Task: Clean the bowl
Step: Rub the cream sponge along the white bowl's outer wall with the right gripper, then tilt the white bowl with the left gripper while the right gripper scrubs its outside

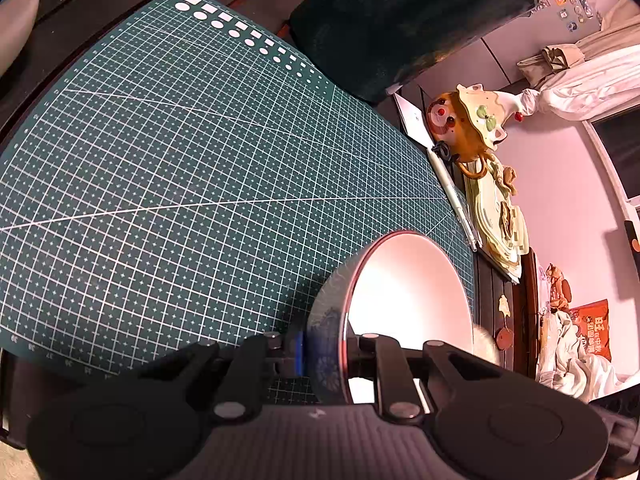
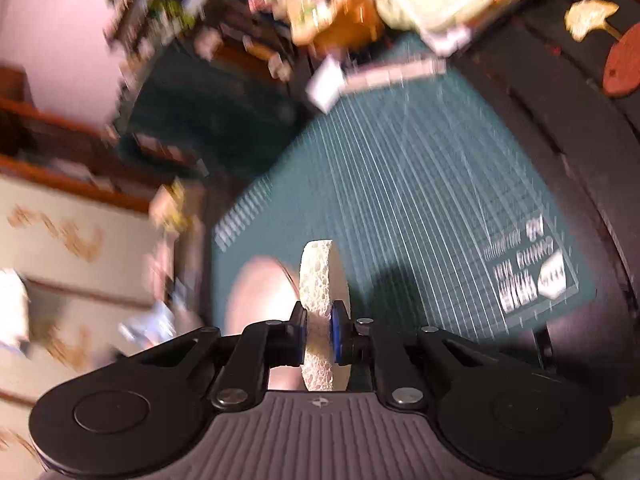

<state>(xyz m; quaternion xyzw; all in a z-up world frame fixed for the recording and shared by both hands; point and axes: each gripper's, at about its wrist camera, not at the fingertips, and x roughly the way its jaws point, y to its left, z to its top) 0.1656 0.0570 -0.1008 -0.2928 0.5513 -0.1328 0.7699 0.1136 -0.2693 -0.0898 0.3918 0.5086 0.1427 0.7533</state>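
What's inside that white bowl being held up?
The white bowl with the red rim looks empty and bare inside. Its lowest part is hidden behind the left gripper, and a fuzzy pale edge intrudes at its right.

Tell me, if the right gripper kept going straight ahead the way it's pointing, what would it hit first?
Probably the green cutting mat: the right gripper, shut on the sponge, points across it. The pale bowl sits just left of that line. Blur makes depth uncertain.

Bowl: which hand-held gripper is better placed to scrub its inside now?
Right. The right hand-held gripper is shut on the sponge, beside the bowl. The left hand-held gripper clamps the bowl's rim, steadying it.
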